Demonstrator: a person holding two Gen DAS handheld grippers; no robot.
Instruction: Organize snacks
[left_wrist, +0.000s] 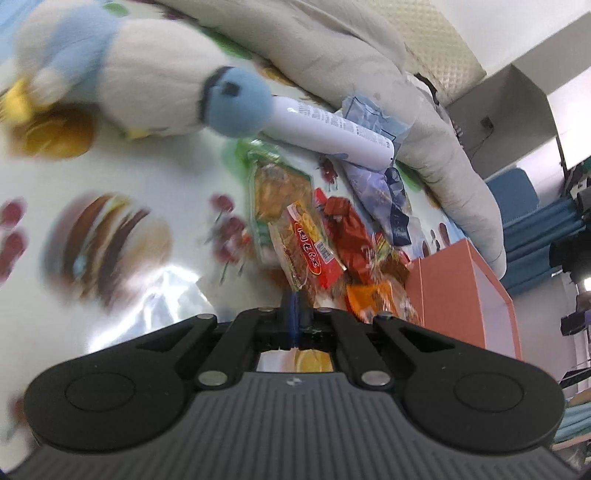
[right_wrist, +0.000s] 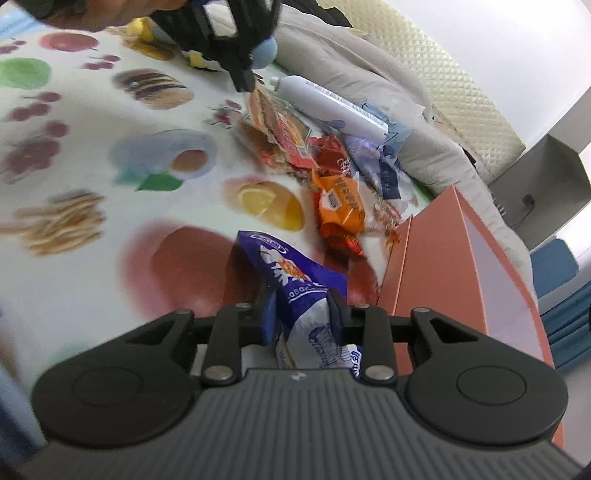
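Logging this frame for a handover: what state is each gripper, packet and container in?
Left gripper: shut on clear-wrapped snack.
Right gripper: shut on blue snack packet, lifted.
Orange box: open, inside hidden.
White tube: lying flat, capped.
Orange snack packet: lying loose, sealed.

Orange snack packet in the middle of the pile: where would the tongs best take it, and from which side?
Grip the orange snack packet across its puffed middle, coming from above on the open tablecloth side. The orange box crowds its far side and red wrappers overlap its top edge, so the crimped ends look harder to reach. The right tongs already hold a blue packet.
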